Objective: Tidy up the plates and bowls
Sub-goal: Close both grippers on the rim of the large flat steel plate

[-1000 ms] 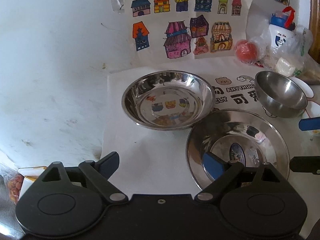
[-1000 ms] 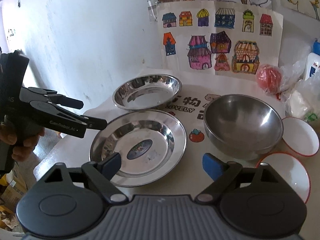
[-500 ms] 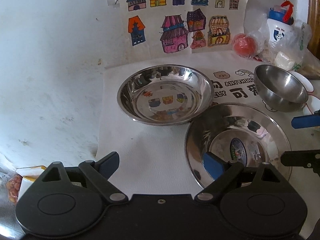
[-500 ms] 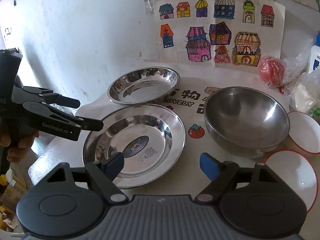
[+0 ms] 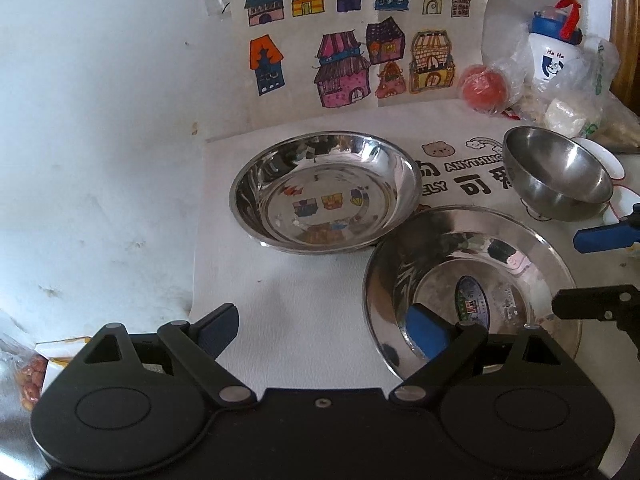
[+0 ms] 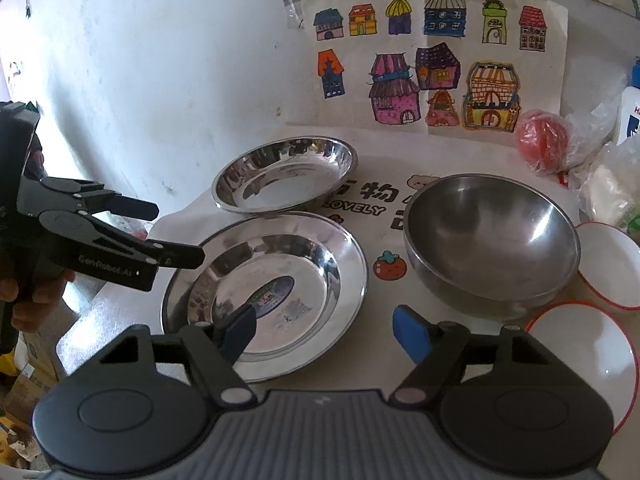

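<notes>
A flat steel plate with a sticker [image 6: 276, 288] [image 5: 472, 292] lies near the table's front. A deeper steel dish [image 6: 286, 174] [image 5: 326, 194] sits just behind it. A round steel bowl [image 6: 492, 240] [image 5: 560, 172] stands to the right, with two white red-rimmed dishes [image 6: 608, 264] [image 6: 584, 352] beside it. My left gripper [image 5: 324, 328] is open, its right finger over the plate's near-left rim; it shows in the right wrist view [image 6: 160, 232]. My right gripper [image 6: 324, 332] is open over the plate's near-right rim.
A printed white mat [image 5: 304, 292] covers the table. A wall with house drawings [image 6: 420, 64] stands behind. A red ball [image 6: 540, 140], plastic bags and a white bottle [image 5: 554, 52] crowd the back right. A snack bag [image 5: 32, 376] lies at the left edge.
Both grippers have moved forward and lower toward the sticker plate. The dishes have not moved.
</notes>
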The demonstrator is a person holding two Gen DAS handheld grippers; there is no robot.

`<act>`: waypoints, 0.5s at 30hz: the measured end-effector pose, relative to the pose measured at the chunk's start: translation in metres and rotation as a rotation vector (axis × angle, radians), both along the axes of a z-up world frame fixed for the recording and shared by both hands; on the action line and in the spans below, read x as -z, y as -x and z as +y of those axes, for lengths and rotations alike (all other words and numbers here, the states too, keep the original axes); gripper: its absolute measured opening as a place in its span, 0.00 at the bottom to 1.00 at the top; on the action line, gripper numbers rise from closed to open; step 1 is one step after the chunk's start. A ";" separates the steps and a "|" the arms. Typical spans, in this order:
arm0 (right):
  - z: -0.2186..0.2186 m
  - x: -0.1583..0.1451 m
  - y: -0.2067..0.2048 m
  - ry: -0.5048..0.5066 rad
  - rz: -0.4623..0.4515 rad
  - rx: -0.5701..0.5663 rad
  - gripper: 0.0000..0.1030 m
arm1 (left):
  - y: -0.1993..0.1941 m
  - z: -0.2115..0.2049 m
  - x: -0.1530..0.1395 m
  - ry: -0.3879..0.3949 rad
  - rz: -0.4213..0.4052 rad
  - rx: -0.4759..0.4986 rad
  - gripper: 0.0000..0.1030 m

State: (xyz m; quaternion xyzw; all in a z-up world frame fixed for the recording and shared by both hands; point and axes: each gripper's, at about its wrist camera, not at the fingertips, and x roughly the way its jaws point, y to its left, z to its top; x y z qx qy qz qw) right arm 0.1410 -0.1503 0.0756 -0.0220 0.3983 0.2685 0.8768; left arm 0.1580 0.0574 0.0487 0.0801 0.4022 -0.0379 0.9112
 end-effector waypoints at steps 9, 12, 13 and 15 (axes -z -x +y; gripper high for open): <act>0.004 0.004 -0.007 0.004 0.026 -0.007 0.56 | 0.000 0.003 0.002 0.060 0.034 0.034 0.75; 0.006 0.008 -0.010 0.006 0.045 -0.006 0.49 | -0.004 0.006 0.007 0.082 0.062 0.040 0.63; 0.007 0.009 -0.011 0.008 0.050 -0.008 0.43 | -0.006 0.007 0.009 0.099 0.073 0.042 0.61; 0.008 0.012 -0.012 0.012 0.060 -0.004 0.38 | -0.007 0.010 0.010 0.135 0.086 0.047 0.56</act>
